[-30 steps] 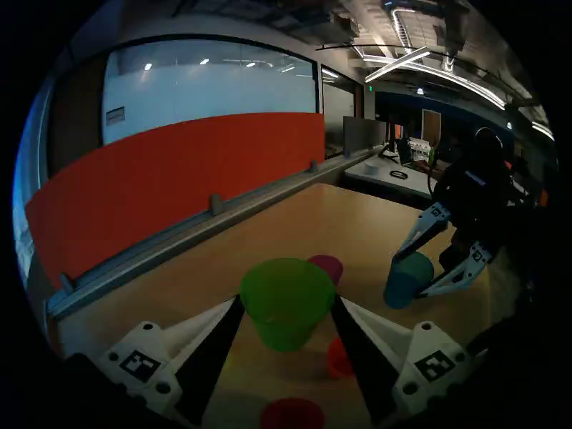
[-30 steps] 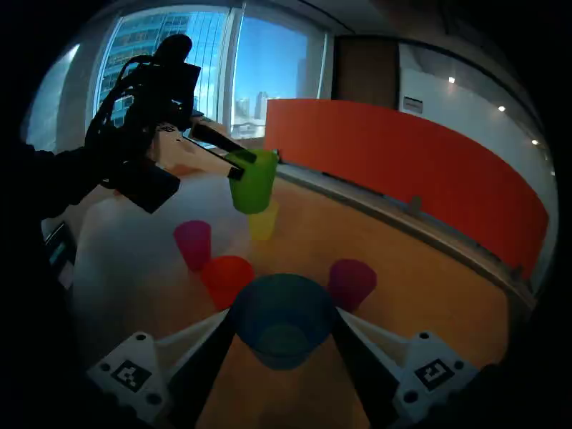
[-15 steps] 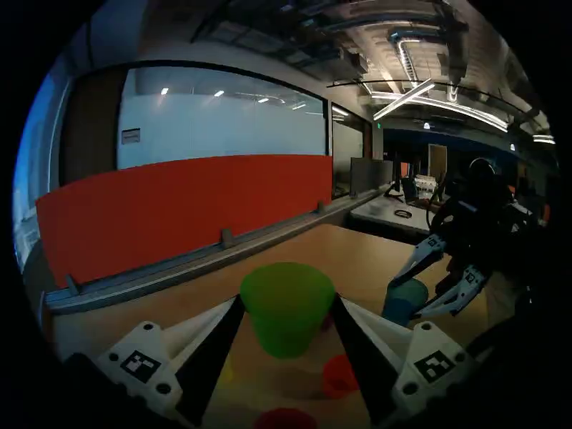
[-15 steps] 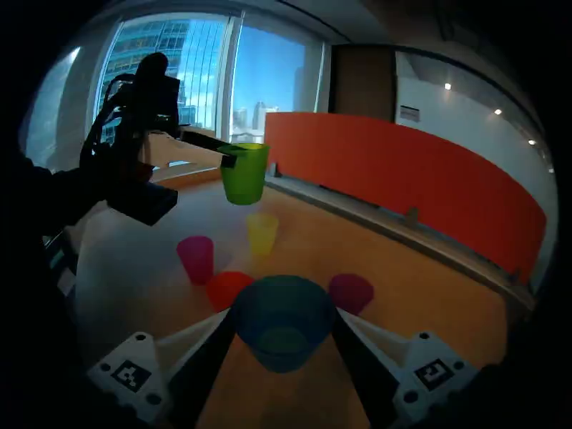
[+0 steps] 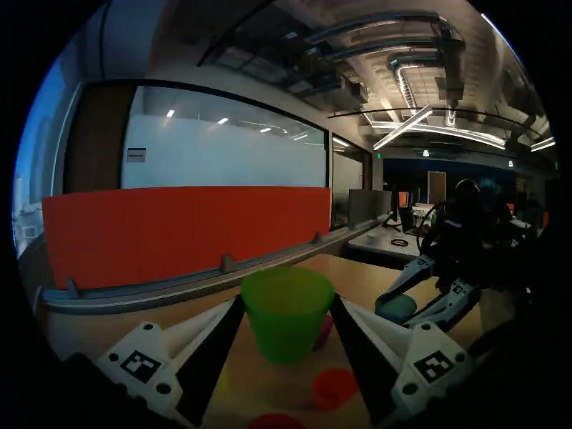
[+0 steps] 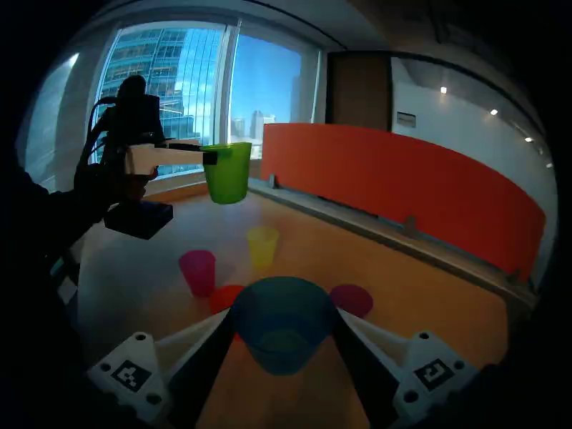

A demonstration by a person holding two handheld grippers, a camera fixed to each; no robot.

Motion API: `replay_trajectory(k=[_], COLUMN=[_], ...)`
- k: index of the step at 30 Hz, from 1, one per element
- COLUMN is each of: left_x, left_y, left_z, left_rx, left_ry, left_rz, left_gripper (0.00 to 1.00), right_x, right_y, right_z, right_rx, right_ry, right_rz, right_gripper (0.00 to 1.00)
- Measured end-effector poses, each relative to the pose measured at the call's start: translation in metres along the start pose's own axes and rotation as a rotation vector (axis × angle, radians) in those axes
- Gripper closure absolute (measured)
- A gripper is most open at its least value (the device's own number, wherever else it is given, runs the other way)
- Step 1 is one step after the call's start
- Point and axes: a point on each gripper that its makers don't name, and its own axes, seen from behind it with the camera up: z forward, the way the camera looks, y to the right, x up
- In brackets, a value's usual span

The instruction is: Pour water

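Observation:
My left gripper [image 5: 287, 300] is shut on an upright green cup [image 5: 287, 314], held well above the wooden table [image 5: 357, 275]. In the right gripper view that same gripper [image 6: 214, 154] and green cup [image 6: 227, 171] hang high at the far left, with a person's hand behind them. My right gripper [image 6: 282, 314] is shut on an upright blue cup [image 6: 282, 325], lower and closer to the table. From the left gripper view, the right gripper [image 5: 398, 309] and its blue cup [image 5: 395, 307] sit off to the right. I cannot see water in either cup.
On the table [image 6: 429, 300] stand a yellow cup [image 6: 262, 245], a pink cup [image 6: 198, 272], an orange-red cup [image 6: 225, 297] and a magenta cup [image 6: 350, 300]. An orange partition [image 6: 429, 186] runs along the table's far edge. Windows lie beyond the left gripper.
The left gripper has lifted the green cup higher above the table and levelled it. The right gripper has risen slightly with the blue cup. Both stay shut.

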Motion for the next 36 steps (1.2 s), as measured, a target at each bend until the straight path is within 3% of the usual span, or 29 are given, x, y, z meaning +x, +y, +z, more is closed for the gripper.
replay_trajectory(k=[20, 36], left_x=[-0.01, -0.019], left_y=[-0.002, 0.009], left_z=[-0.015, -0.034], left_rx=[0.024, 0.02], left_ry=[-0.015, -0.009], left_rz=[-0.013, -0.013], left_gripper=[0.13, 0.13], right_x=[0.012, 0.046], right_y=[-0.004, -0.006], right_z=[-0.002, 0.001], right_rx=[0.002, 0.006], right_ry=[0.043, 0.158], right_rz=[-0.004, 0.01], right_gripper=[0.08, 0.08])
